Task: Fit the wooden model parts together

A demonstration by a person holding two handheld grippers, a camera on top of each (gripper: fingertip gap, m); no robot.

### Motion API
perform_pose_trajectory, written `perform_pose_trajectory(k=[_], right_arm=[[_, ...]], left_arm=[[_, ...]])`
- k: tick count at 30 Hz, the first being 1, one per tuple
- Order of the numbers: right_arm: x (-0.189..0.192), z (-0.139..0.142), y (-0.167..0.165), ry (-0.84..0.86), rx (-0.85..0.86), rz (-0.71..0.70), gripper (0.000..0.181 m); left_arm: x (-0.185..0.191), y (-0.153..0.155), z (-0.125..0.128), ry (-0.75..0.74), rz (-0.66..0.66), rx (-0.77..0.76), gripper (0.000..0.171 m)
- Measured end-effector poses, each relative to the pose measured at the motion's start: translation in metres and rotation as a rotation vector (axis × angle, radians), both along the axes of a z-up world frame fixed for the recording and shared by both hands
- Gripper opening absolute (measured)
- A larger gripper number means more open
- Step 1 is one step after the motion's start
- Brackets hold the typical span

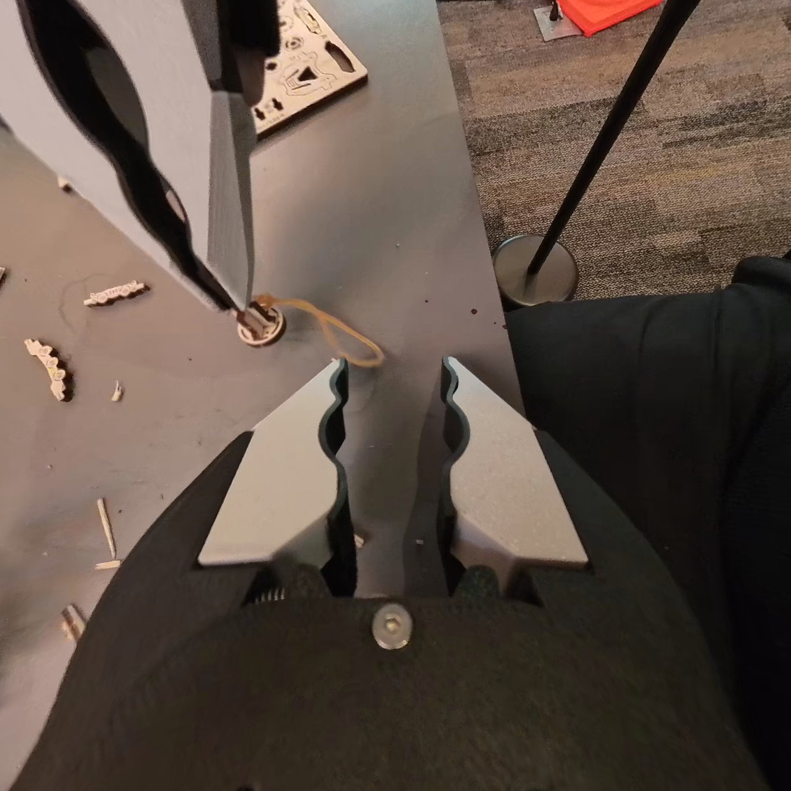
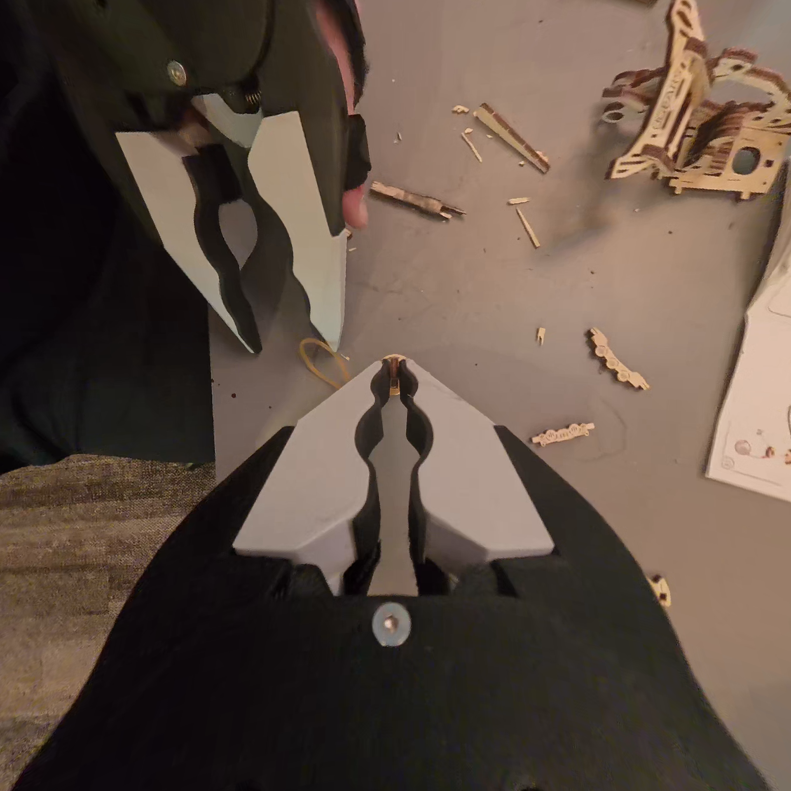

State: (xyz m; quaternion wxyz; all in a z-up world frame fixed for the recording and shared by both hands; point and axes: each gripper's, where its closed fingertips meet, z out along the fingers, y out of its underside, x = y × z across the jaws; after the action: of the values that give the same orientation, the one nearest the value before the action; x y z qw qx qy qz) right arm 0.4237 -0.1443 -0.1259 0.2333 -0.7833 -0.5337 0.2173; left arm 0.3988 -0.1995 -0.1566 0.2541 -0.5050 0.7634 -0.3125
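My right gripper (image 2: 394,366) is shut on a small wooden peg (image 2: 393,376) that stands in a round wooden disc (image 1: 265,333) on the grey table (image 1: 342,235). In the left wrist view the right gripper (image 1: 240,306) comes down from the upper left onto that disc. My left gripper (image 1: 394,364) is open and empty, its tips just short of a tan rubber band (image 1: 342,338) lying next to the disc. In the right wrist view the left gripper (image 2: 297,344) is open, hovering over the band (image 2: 321,361).
A partly built wooden model (image 2: 702,128) stands at the far right. A curved part (image 2: 616,359), a straight part (image 2: 563,434), sticks (image 2: 415,201) and splinters lie around. A paper sheet (image 2: 753,406), a cut-out wooden sheet (image 1: 308,81), the table edge (image 1: 492,265) and a pole stand (image 1: 535,274) show.
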Motion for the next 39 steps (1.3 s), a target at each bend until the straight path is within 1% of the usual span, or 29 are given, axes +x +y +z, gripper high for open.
perform_pose_trajectory(k=[3,5,7,9,12,14,16,19,20,22,23,25,31,33,35,37,39], right_arm=[[0.002,0.008,-0.001,0.074,-0.009,-0.06,0.001],[0.003,0.019,0.001,0.178,-0.014,-0.127,0.001],[0.005,0.034,0.005,0.317,-0.015,-0.205,0.001],[0.007,0.052,0.008,0.473,-0.008,-0.28,0.001],[0.005,0.084,0.011,0.74,-0.001,-0.348,0.0],[0.003,0.105,0.011,0.906,0.008,-0.366,0.0],[0.0,0.118,0.012,1.02,0.018,-0.374,0.0],[-0.003,0.134,0.013,1.148,0.038,-0.374,0.0],[-0.004,0.138,0.012,1.185,0.047,-0.369,0.0],[-0.005,0.145,0.012,1.233,0.061,-0.364,0.001],[-0.007,0.146,0.012,1.235,0.058,-0.362,0.0],[-0.012,0.146,0.01,1.241,0.062,-0.358,0.0],[-0.015,0.15,0.009,1.295,0.079,-0.367,0.0],[-0.011,0.15,0.01,1.296,0.103,-0.39,0.0],[-0.006,0.145,0.009,1.271,0.114,-0.406,0.0],[0.002,0.14,0.009,1.268,0.114,-0.436,0.0],[0.008,0.138,0.008,1.263,0.127,-0.463,0.0]], left_arm=[[0.002,0.006,0.002,-0.011,0.039,-0.014,0.045],[0.003,0.012,0.007,-0.033,0.079,-0.046,0.046],[0.004,0.022,0.017,-0.081,0.142,-0.102,0.046],[0.009,0.037,0.036,-0.175,0.218,-0.2,0.044],[0.015,0.053,0.074,-0.337,0.267,-0.395,0.035],[0.019,0.066,0.097,-0.427,0.293,-0.45,0.036],[0.022,0.071,0.118,-0.504,0.27,-0.441,0.038],[0.025,0.06,0.15,-0.603,0.191,-0.493,0.037],[0.026,0.057,0.155,-0.611,0.176,-0.503,0.037],[0.027,0.055,0.157,-0.615,0.178,-0.507,0.03],[0.026,0.053,0.159,-0.62,0.171,-0.51,0.021],[0.024,0.054,0.162,-0.642,0.179,-0.508,0.019],[0.019,0.054,0.166,-0.675,0.195,-0.443,0.018],[0.018,0.056,0.16,-0.652,0.2,-0.428,0.018],[0.016,0.056,0.148,-0.608,0.193,-0.413,0.018],[0.014,0.057,0.14,-0.604,0.191,-0.384,0.018],[0.011,0.058,0.147,-0.665,0.179,-0.443,0.018]])
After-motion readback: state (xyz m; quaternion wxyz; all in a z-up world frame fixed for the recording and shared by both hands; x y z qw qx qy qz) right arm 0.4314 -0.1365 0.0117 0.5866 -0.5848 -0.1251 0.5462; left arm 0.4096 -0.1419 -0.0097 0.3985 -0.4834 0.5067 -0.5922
